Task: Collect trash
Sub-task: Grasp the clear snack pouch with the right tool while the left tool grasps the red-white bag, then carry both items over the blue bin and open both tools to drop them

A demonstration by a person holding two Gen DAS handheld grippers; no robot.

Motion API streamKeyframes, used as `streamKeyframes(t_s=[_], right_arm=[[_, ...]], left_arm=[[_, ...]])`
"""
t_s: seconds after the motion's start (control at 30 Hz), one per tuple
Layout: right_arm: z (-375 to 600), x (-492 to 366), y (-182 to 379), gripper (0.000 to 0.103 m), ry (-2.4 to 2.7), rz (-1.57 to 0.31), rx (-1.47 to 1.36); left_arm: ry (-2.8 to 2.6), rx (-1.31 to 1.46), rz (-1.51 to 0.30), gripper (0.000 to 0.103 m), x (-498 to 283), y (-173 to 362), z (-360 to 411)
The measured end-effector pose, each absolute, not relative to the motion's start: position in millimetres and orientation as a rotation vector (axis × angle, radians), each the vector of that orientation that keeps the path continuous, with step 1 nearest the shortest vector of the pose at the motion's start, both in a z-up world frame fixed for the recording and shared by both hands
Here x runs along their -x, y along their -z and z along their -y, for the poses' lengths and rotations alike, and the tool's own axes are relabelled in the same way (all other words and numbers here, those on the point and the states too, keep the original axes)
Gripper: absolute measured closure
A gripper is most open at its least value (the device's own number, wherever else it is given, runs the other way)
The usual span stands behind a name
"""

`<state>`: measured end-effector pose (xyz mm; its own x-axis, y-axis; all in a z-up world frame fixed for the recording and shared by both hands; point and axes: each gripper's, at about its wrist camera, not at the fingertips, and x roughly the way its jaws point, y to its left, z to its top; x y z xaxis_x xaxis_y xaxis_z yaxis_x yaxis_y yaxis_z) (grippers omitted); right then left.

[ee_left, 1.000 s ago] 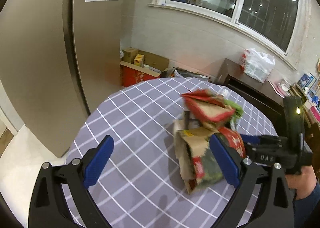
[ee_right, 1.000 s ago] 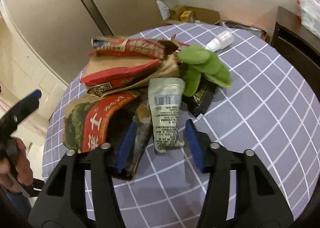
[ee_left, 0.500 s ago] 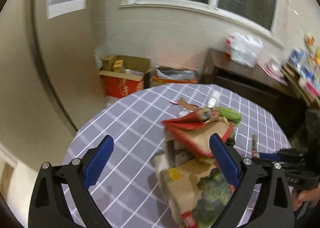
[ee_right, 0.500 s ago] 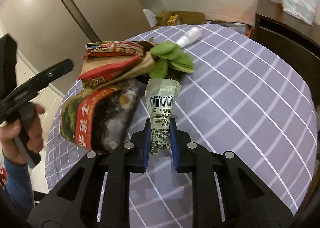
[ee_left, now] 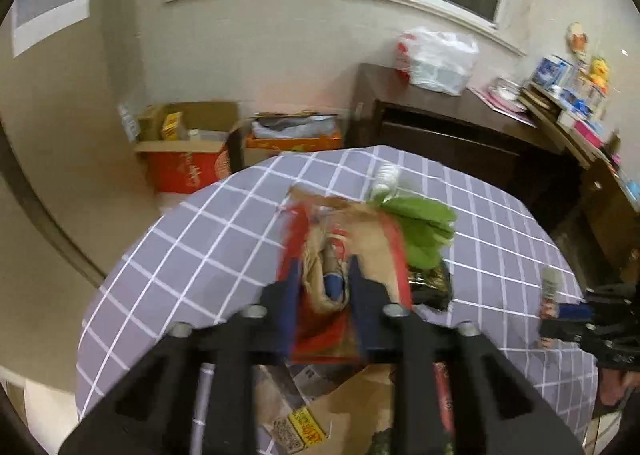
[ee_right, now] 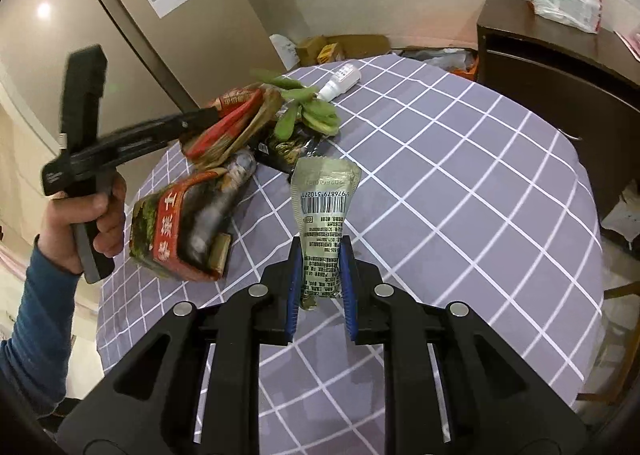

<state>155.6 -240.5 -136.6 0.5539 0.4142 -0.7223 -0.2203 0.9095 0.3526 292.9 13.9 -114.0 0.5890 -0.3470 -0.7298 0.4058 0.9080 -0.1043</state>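
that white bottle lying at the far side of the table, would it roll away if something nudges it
Probably. The white bottle lies on its side on the checked tablecloth, and its body looks round, so a sideways nudge would likely roll it. It looks small and plastic, so likely light, easy to knock. The green leaves beside it might stop it on that side.

barcode digits, roughly "976879 31022", on the grey-green pouch (ee_right: 325, 207).

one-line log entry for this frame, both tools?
left tool: just closed on brown paper bag | right tool: shut on silver sachet
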Motion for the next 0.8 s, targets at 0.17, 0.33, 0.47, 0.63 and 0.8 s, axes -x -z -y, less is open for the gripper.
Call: streamKeyframes(t_s=[0.17,0.33,0.47,0.63,0.8], right_arm=[[250.8,-144.4,130.8,0.085,-0.373,-0.889,-0.252],[264.3,-130.0,123.0,0.085,-0.369,-0.859,-0.287],[276.1,-115.2,116.6,0.085,-0.358,-0.833,-0.302],[292.4,-98.4,109.1,0.085,-0.338,-0.801,-0.323],[315.2,-77.4,102.0,0.085,-0.299,-0.768,-0.337]], left_arm=[[0.422,-0.055,-0.782,0.085,-269.2,105.3,-18.5],[0.403,-0.073,-0.722,0.085,-237.6,83.3,-21.1],[0.399,-0.088,-0.657,0.085,-206.2,58.8,-19.4],[0.434,-0.066,-0.589,0.085,-168.8,31.7,-7.9],[0.488,-0.088,-0.553,0.085,-140.5,21.3,24.0]])
